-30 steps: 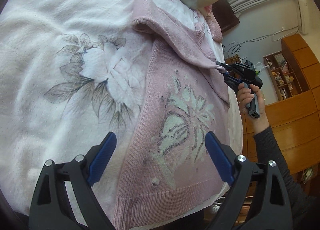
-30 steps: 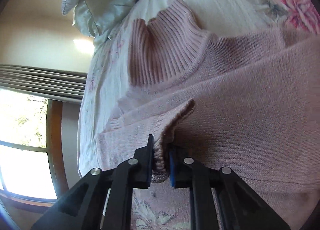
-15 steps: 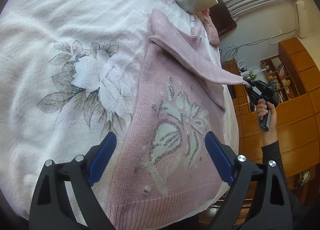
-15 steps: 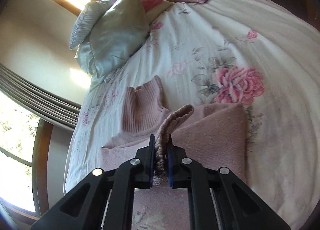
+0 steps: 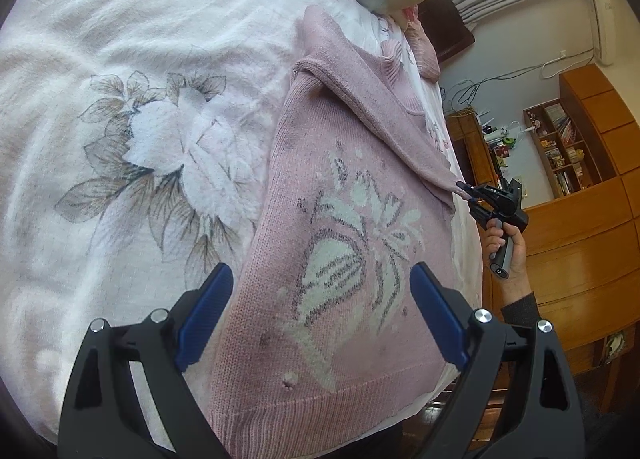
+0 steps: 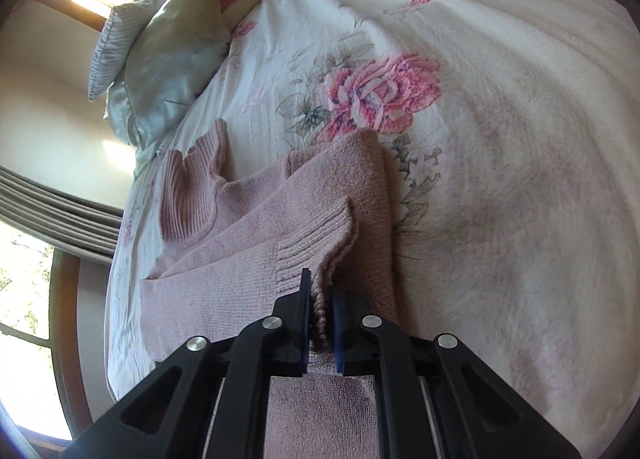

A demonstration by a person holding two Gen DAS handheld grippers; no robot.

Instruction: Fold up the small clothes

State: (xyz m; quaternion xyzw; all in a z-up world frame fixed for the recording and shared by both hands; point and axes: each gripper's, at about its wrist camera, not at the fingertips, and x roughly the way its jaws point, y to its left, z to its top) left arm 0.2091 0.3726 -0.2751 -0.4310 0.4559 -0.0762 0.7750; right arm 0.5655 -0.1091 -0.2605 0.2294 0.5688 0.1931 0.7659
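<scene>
One sleeve (image 5: 384, 107) is drawn across the sweater (image 5: 336, 259), which lies flat on the bed (image 5: 120, 59), right gripper (image 6: 321, 299) clamped on its cuff (image 6: 316, 243). Left gripper (image 5: 320, 315) hangs wide, empty, near the hem (body folds remain, I judge).

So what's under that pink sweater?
The sweater lies on a floral bedspread, which shows all around it. Its sleeve, pinched in the right gripper, crosses its chest. What's beneath the bedspread is hidden.
</scene>
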